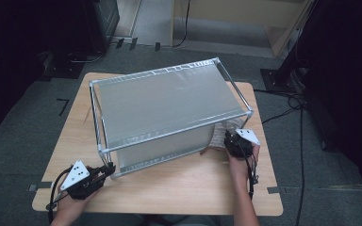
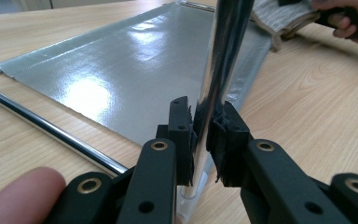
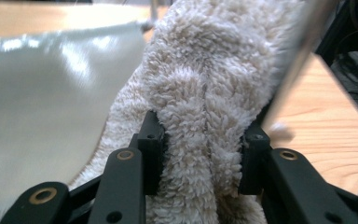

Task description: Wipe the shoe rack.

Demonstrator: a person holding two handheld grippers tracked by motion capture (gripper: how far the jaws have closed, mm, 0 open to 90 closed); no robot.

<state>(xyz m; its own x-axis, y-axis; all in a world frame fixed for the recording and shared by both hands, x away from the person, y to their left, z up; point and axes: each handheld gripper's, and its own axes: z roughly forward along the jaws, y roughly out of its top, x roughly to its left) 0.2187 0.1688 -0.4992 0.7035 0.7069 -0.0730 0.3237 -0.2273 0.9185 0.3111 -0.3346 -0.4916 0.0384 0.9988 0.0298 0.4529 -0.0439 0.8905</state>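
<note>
Open tabletop (image 1: 179,188) before the rack (image 1: 169,108)

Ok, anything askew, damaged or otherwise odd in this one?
Nothing damaged or spilled. The rack stands skewed to the table's edges. The left gripper clamps its near corner post, and the right gripper pinches a fluffy beige towel bunched at the rack's right end, partly under the top shelf.

Wooden table (image 1: 179,188) carries chrome-framed rack (image 1: 169,106), beige towel (image 1: 221,134).
</note>
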